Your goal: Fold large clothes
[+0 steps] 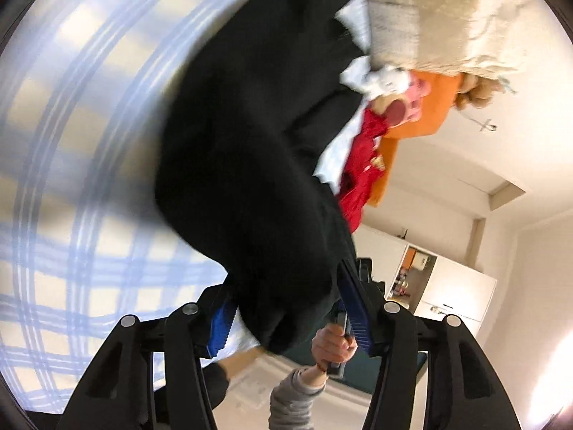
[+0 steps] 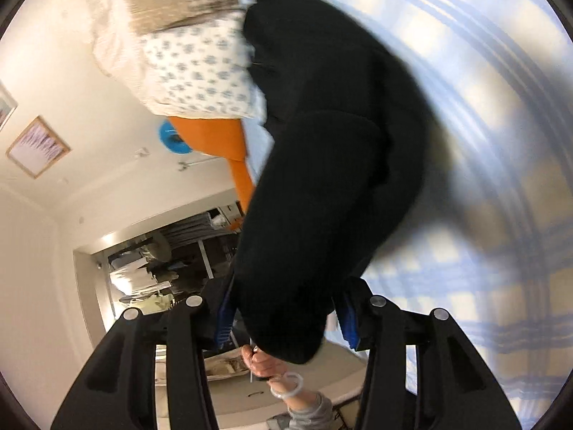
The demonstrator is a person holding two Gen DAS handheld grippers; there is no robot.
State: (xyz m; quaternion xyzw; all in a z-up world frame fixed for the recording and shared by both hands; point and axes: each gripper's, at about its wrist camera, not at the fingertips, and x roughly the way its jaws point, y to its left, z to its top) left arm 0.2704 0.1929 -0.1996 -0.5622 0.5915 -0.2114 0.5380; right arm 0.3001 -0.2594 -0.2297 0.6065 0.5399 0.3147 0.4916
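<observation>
Garment: a large black garment [image 1: 250, 165] hangs bunched between both tools, its far part trailing down toward the checked bedspread [image 1: 71, 186].
Left hand-held gripper [image 1: 286, 317]: closed on a thick fold of the black garment; cloth fills the gap between the blue pads and bulges out below them.
Right hand-held gripper [image 2: 284, 322]: likewise gripping a bunched end of the same garment, seen in the right wrist view as black cloth [image 2: 322, 165] packed between its pads.
Surroundings: a pile of other clothes and bedding, red [image 1: 361, 175], orange [image 1: 422, 107] and a beige blanket [image 1: 429, 18], lies at the far edge of the bed, touching or just beside the garment's far part. A person's hand [image 1: 333, 345] shows below the left tool.
Risk 1: slippage. Both holds are on thick wads, not on a flat edge; in my judgement, a tug could let the cloth creep out of the pads.
Risk 2: snagging. The trailing end may drag the far pile along.
Risk 3: a crooked fold. With corners hidden in the bunches, the two held points may not match.
Visibility: heavy blur; seams and corners cannot be made out.
</observation>
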